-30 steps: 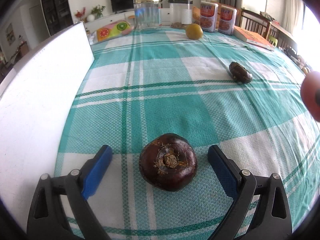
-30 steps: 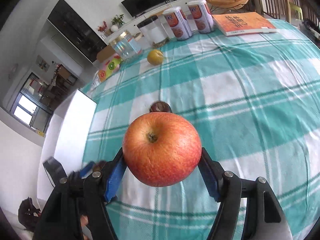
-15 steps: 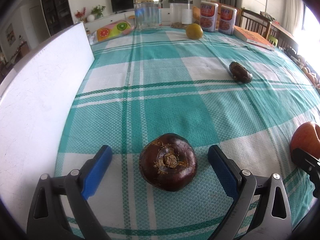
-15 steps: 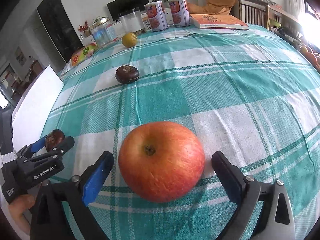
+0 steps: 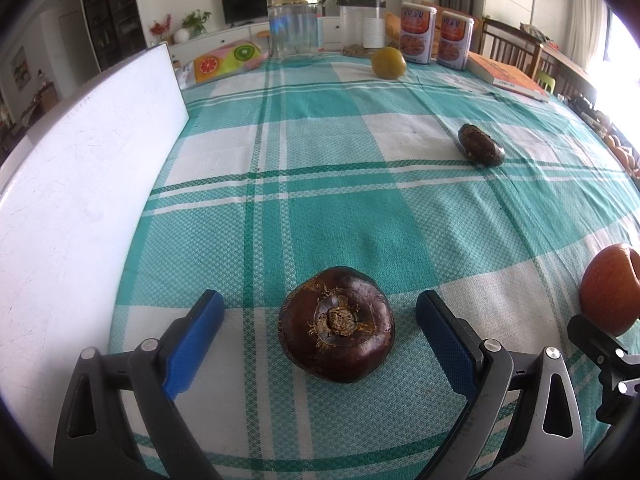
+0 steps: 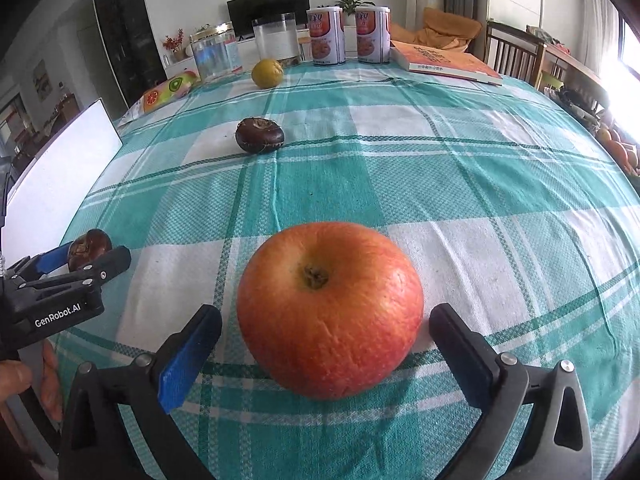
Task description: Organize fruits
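Tablecloth (image 6: 460, 184) in teal and white plaid covers the whole table, with a white board (image 5: 80, 184) standing along its left edge. Next in size, the apple (image 6: 330, 310) sits on the cloth between the pads of the right gripper (image 6: 324, 356), stem pit tilted up toward the camera; those jaws are opening, with clear gaps on both sides. At the far edge stand 2 orange-labelled cans (image 6: 326, 36), 2 clear jars (image 5: 295, 26), an orange book (image 6: 444, 62) and a fruit-print packet (image 5: 224, 60). A yellow citrus fruit (image 6: 267, 73) lies before the jars. One dark water chestnut (image 5: 336, 324) rests root scar upward between the spread, untouching pads of the left gripper (image 5: 318, 340). Another water chestnut (image 5: 480, 145) lies mid-table, its long axis running diagonally, nothing near it.
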Tool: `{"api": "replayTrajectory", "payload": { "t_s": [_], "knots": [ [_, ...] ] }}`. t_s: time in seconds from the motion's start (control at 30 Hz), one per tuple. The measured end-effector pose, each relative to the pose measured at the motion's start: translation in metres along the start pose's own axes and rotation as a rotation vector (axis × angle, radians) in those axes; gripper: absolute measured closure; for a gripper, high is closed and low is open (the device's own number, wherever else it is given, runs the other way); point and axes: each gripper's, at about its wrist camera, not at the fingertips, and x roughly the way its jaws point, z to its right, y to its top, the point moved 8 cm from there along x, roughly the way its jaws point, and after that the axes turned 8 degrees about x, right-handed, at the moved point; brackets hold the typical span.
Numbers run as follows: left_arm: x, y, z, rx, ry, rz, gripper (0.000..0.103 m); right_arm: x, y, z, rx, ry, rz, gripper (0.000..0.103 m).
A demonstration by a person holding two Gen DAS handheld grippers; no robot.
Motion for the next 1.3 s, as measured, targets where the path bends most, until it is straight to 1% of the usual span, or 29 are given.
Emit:
{"api": "replayTrajectory", "payload": {
  "t_s": [0.07,0.13,0.17,0.2,0.27,0.3,0.33,0.37,0.4,0.47,0.57,0.67,0.7,0.73,0.77,0.8,0.83,0.87,0.9,0.97,1.0,1.07,1.13,1.2,1.23,1.3],
  "knots": [
    [0.000,0.000,0.000,-0.003,-0.006,0.000,0.005,-0.002,0.000,0.001,0.010,0.019,0.005,0.000],
    [-0.001,-0.001,-0.001,0.008,-0.035,-0.014,0.006,-0.009,0.002,0.005,0.053,0.096,0.022,0.000],
    [-0.003,-0.002,-0.001,0.011,-0.073,-0.040,0.006,-0.016,0.004,0.011,0.097,0.139,0.037,0.000],
    [-0.008,-0.003,-0.005,-0.031,-0.126,-0.045,0.006,-0.026,0.007,0.018,0.150,0.179,0.065,0.000],
    [-0.026,-0.007,-0.014,-0.166,-0.274,-0.009,0.006,-0.047,0.014,0.034,0.243,0.253,0.138,0.000],
    [-0.032,-0.009,-0.017,-0.214,-0.317,0.008,0.006,-0.054,0.017,0.042,0.277,0.268,0.169,0.000],
    [-0.034,-0.011,-0.020,-0.228,-0.320,0.013,0.006,-0.058,0.020,0.049,0.304,0.272,0.188,0.000],
    [-0.033,-0.012,-0.019,-0.205,-0.297,0.007,0.006,-0.058,0.021,0.053,0.323,0.273,0.194,0.000],
    [-0.030,-0.013,-0.016,-0.159,-0.271,-0.002,0.006,-0.055,0.023,0.053,0.331,0.277,0.186,0.000],
    [-0.023,-0.014,-0.008,-0.073,-0.221,-0.023,0.007,-0.048,0.022,0.045,0.306,0.280,0.156,0.000],
    [-0.019,-0.007,0.001,-0.021,-0.161,-0.009,0.008,-0.045,0.020,0.021,0.172,0.230,0.147,0.000],
    [-0.015,0.002,0.000,0.006,-0.082,0.003,0.009,-0.031,0.012,0.004,0.074,0.159,0.107,0.000],
    [-0.015,0.003,0.000,0.020,-0.057,0.006,0.013,-0.026,0.010,0.002,0.063,0.137,0.092,0.000],
    [-0.015,0.004,0.001,0.036,-0.044,0.006,0.023,-0.021,0.009,0.002,0.061,0.123,0.080,0.000],
    [-0.013,0.003,0.003,0.053,-0.048,-0.005,0.056,-0.019,0.009,0.003,0.064,0.121,0.073,0.001],
    [-0.011,0.001,0.005,0.068,-0.043,-0.024,0.054,-0.018,0.009,0.005,0.069,0.125,0.071,0.011],
    [-0.012,0.000,0.005,0.074,-0.036,-0.012,0.054,-0.018,0.008,0.008,0.074,0.116,0.071,0.024],
    [-0.014,-0.002,0.006,0.079,-0.040,-0.015,0.054,-0.017,0.008,0.010,0.081,0.115,0.070,0.032],
    [-0.017,-0.005,0.007,0.071,-0.061,-0.019,0.055,-0.018,0.007,0.012,0.094,0.123,0.068,0.033],
    [-0.028,-0.011,0.009,0.012,-0.147,-0.037,0.055,-0.022,0.003,0.016,0.130,0.152,0.060,0.033],
    [-0.036,-0.015,0.010,-0.032,-0.206,-0.048,0.055,-0.025,0.000,0.018,0.164,0.196,0.051,0.033],
    [-0.059,-0.022,0.011,-0.120,-0.341,-0.073,0.055,-0.035,-0.003,0.018,0.247,0.316,0.035,0.033],
    [-0.092,-0.028,0.010,-0.156,-0.448,-0.082,0.055,-0.047,-0.008,0.008,0.294,0.408,0.014,0.033],
    [-0.133,-0.033,0.005,-0.168,-0.517,-0.063,0.055,-0.060,-0.014,-0.015,0.304,0.498,-0.023,0.033],
    [-0.154,-0.035,-0.001,-0.175,-0.540,-0.050,0.055,-0.068,-0.016,-0.032,0.292,0.537,-0.044,0.033],
    [-0.192,-0.038,-0.024,-0.211,-0.562,-0.013,0.055,-0.085,-0.018,-0.074,0.243,0.619,-0.079,0.033]
  ]
}}
